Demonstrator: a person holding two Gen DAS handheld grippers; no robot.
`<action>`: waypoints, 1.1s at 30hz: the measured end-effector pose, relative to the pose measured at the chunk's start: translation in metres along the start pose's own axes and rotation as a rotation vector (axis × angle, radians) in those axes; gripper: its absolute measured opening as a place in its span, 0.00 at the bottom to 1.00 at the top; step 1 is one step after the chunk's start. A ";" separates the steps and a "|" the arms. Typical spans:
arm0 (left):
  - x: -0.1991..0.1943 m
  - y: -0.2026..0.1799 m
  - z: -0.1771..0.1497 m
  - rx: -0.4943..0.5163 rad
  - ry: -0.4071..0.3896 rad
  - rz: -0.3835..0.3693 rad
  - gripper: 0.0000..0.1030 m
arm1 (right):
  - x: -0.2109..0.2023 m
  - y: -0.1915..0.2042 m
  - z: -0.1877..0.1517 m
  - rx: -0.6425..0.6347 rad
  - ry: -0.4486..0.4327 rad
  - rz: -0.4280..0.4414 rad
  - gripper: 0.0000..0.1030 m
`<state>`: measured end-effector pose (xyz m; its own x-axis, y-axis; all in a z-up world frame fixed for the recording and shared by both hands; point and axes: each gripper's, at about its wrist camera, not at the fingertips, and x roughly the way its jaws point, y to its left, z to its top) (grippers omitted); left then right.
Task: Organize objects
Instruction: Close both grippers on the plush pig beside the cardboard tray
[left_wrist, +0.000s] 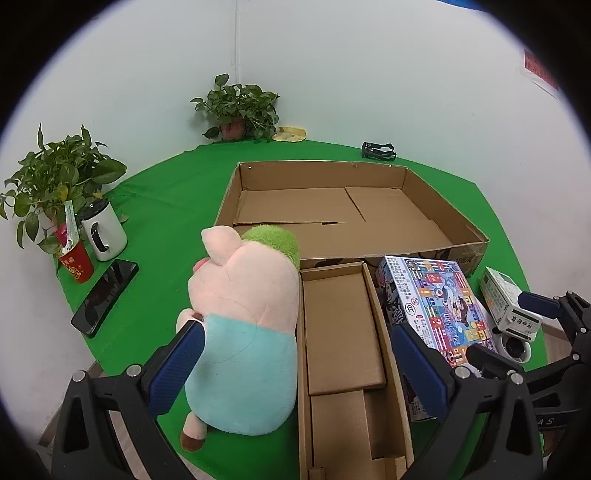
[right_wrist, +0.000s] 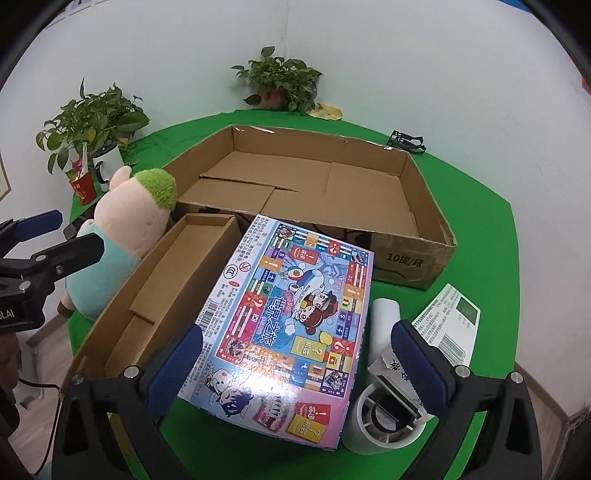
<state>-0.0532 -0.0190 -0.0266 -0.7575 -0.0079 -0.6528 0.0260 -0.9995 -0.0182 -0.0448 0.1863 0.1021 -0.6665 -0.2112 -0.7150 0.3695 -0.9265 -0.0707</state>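
Observation:
A pink plush pig (left_wrist: 243, 325) with a green cap and light blue shirt sits on the green table, left of a narrow empty cardboard box (left_wrist: 343, 350). My left gripper (left_wrist: 299, 369) is open, its left pad touching the pig's side, its right pad by a colourful board game box (left_wrist: 439, 306). In the right wrist view the game box (right_wrist: 291, 317) lies between the open fingers of my right gripper (right_wrist: 295, 369). The pig (right_wrist: 118, 236) and narrow box (right_wrist: 162, 291) show at the left. A large empty cardboard box (right_wrist: 317, 181) lies behind.
A white lint roller (right_wrist: 384, 406) and a white-green carton (right_wrist: 450, 325) lie right of the game box. Two potted plants (left_wrist: 55, 177) (left_wrist: 240, 107), a white mug (left_wrist: 105, 229), a red cup (left_wrist: 77, 262), a phone (left_wrist: 105, 295) and a black clip (left_wrist: 378, 150) sit on the table.

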 end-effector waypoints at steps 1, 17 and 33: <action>-0.001 0.002 0.000 -0.006 -0.001 -0.005 0.98 | -0.001 0.002 0.001 0.001 0.004 0.003 1.00; 0.043 0.085 -0.034 -0.150 0.154 -0.127 0.97 | -0.030 0.045 0.040 0.056 -0.015 0.300 1.00; 0.025 0.092 -0.058 -0.237 0.249 -0.213 0.59 | 0.038 0.141 0.078 -0.023 0.133 0.487 0.97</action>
<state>-0.0319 -0.1091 -0.0889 -0.5822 0.2354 -0.7782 0.0575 -0.9429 -0.3282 -0.0690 0.0233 0.1193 -0.3257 -0.5740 -0.7513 0.6323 -0.7230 0.2784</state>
